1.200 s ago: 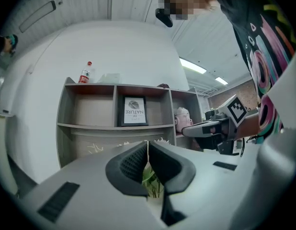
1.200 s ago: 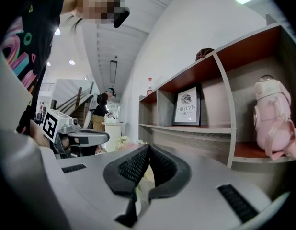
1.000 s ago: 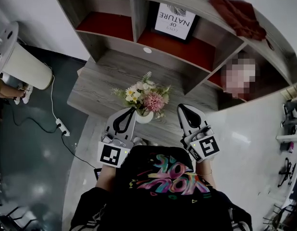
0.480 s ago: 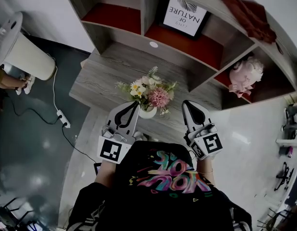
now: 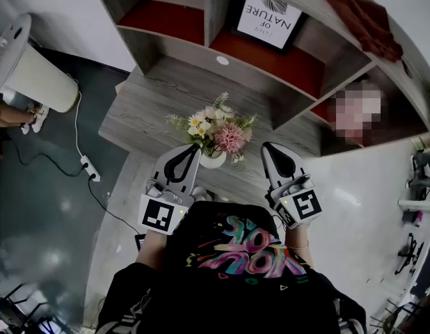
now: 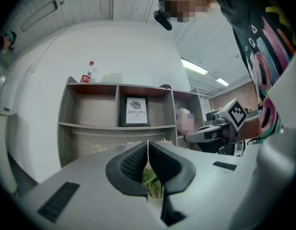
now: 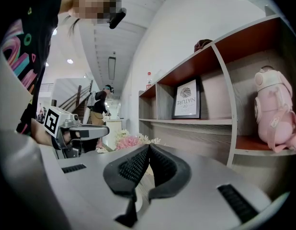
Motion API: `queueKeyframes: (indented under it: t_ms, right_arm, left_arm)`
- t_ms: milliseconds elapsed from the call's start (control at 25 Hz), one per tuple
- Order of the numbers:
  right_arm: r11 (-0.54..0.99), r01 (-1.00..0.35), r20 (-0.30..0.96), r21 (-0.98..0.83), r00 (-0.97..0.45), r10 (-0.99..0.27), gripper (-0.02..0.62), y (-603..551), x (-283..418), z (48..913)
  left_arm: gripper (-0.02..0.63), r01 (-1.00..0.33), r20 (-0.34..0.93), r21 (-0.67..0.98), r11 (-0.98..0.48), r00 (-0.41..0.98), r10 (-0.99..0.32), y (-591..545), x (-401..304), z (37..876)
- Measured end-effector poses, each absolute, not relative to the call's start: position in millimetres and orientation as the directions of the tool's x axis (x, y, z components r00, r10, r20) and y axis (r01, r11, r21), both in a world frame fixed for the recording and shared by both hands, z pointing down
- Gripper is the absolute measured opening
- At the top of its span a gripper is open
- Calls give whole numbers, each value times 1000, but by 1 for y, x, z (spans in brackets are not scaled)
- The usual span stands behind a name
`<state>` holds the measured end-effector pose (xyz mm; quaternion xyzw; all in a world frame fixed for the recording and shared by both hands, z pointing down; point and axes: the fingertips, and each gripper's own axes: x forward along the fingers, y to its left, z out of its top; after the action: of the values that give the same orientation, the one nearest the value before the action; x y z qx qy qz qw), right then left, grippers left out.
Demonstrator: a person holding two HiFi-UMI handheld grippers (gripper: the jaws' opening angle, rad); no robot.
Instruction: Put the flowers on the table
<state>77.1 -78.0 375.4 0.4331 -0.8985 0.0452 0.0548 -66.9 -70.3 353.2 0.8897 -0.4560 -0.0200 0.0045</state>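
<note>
A bunch of pink, white and yellow flowers (image 5: 213, 129) stands upright in a small white vase (image 5: 213, 161) on the grey wooden table (image 5: 156, 103). My left gripper (image 5: 195, 147) sits just left of the vase, shut, with nothing between its fingers. My right gripper (image 5: 266, 147) is to the right of the flowers, also shut and empty. In the left gripper view the left gripper (image 6: 148, 146) has its pads together, with green stems (image 6: 153, 182) behind them. In the right gripper view the right gripper (image 7: 149, 147) is shut, with the flowers (image 7: 129, 140) ahead on the left.
A shelf unit rises behind the table, holding a framed print (image 5: 269, 18), a dark red cloth (image 5: 364, 22) on top and a pink bottle (image 7: 274, 110). A white cylinder (image 5: 30, 75) stands on the floor at left, beside a power strip (image 5: 88, 165).
The head view has shifted slightly. Both grippers remain shut on either side of the vase, and the flowers have not moved.
</note>
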Motion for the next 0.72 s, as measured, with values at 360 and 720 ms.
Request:
queueKeyframes:
  t_ms: [360,720]
  right_arm:
    - [637,-770,136,-41,-636,-760,15,-78,69,374]
    - [638,-769,140,-42,-637,-758,15,-78,72,375]
  left_arm:
    - [31,-809,-28,36,-586,586,-810,-74,-67,352]
    - [31,-793,-12,12,-609,609,-793,-76,-63,353]
